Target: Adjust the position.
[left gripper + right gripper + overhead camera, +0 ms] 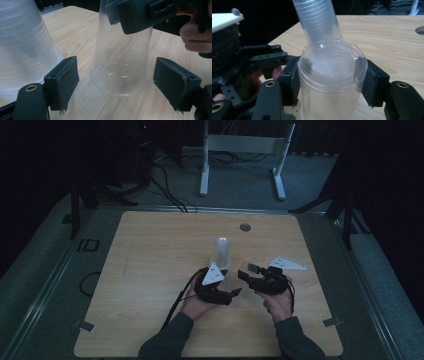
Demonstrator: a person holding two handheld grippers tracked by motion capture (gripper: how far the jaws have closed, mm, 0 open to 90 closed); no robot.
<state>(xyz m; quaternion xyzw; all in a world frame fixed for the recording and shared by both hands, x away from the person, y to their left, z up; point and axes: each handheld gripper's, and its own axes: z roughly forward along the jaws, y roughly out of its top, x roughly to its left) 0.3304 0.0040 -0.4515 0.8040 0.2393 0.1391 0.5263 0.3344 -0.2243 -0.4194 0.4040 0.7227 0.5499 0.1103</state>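
Observation:
A single clear plastic cup (120, 57) stands upside down, rim on the wooden table (150, 270). My right gripper (332, 82) is shut on its upper part (332, 62), one pad on each side. The left gripper (120, 83) is open, its pads flanking the cup's rim without touching. The right gripper (140, 15) shows at the top of that view, clamped on the cup. A stack of inverted clear cups (221, 251) stands just behind, at the left (25, 42) in the left gripper view and behind the held cup (319, 20) in the right gripper view. Both grippers (235, 292) (245, 271) meet near the table's middle.
A round cable hole (245, 227) sits at the table's far edge. A white desk frame (245, 145) and cables (165, 185) lie on the floor beyond. Tape tabs (332, 322) mark the near corners. Bare wood spreads to the left and right.

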